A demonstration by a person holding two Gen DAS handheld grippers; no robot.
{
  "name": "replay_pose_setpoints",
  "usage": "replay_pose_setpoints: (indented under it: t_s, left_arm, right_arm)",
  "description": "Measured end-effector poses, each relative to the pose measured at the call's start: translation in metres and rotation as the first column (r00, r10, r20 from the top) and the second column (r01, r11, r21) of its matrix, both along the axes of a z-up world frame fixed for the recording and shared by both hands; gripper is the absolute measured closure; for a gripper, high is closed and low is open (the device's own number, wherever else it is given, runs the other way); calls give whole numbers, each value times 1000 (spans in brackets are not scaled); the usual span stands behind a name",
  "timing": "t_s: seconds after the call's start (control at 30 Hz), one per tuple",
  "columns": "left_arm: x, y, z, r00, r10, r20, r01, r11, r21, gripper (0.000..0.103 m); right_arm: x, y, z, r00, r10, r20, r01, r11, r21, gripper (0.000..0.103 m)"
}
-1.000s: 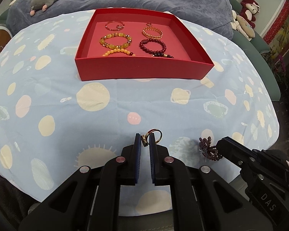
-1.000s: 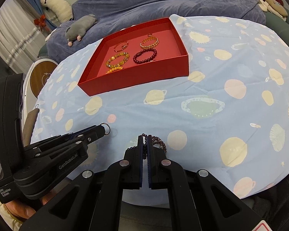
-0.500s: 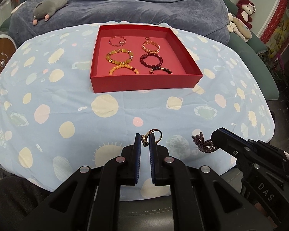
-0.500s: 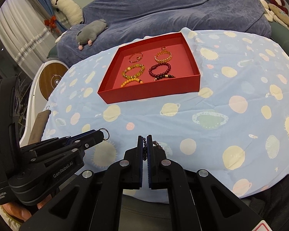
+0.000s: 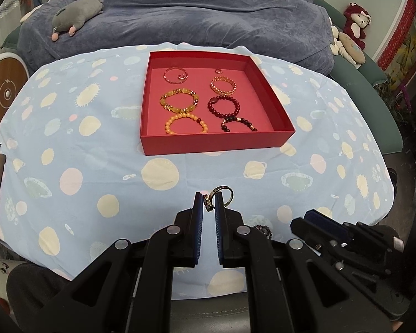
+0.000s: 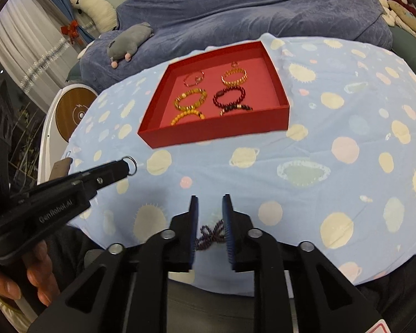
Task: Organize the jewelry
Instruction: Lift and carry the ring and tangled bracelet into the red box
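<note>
Matt red box (image 5: 216, 141) – card, by its look – on smooth printed cloth (image 5: 83, 149).

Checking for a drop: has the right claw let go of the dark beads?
Yes. The right claw has opened; the dark bead bracelet now lies loose on the tablecloth.

We see a red tray (image 5: 216, 145) at twelve o'clock on the spotted cloth, holding two columns of bracelets: a thin pink coil (image 5: 176, 74), an amber bead bracelet (image 5: 179, 101) and an orange bead bracelet (image 5: 186, 123) at left; a gold band (image 5: 223, 85), a dark red bracelet (image 5: 224, 106) and a black bead strand (image 5: 238, 123) at right. At six o'clock a metal ring (image 5: 222, 194) stands upright, and a dark purple bead bracelet (image 6: 210, 234) lies crumpled.
</note>
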State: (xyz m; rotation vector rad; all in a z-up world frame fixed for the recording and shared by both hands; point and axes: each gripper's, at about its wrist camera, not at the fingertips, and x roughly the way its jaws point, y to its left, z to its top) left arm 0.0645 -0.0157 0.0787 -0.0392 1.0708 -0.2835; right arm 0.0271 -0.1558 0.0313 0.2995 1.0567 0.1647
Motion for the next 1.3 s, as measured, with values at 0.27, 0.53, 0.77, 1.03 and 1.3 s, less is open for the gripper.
replay_pose_setpoints:
  t_s: [0.27,0.53,0.77,1.03,1.3]
  left_arm:
    - [-3,6,-17,999,10,-37,-10,1000,8,94]
    - [-3,8,-27,998,15,-59,-15,1000,11,94]
    - [-1,10,-33,997,23,-75,-22,1000,11,94]
    - [-1,11,-31,997,23,-70,-23,1000,4,94]
    - [4,7,-16,999,14,-39,-14,1000,-9,95]
  right_arm:
    - [0,19,-40,996,30,-82,-30,1000,1,61]
    - [7,31,-61,993,50,-108,-58,996,-71,60]
    - [4,33,-59,992,85,-89,-94,991,-99,95]
    - [6,30,-39,996,80,-38,-83,993,-80,97]
    - [17,16,0,998,40,45,-38,998,-41,97]
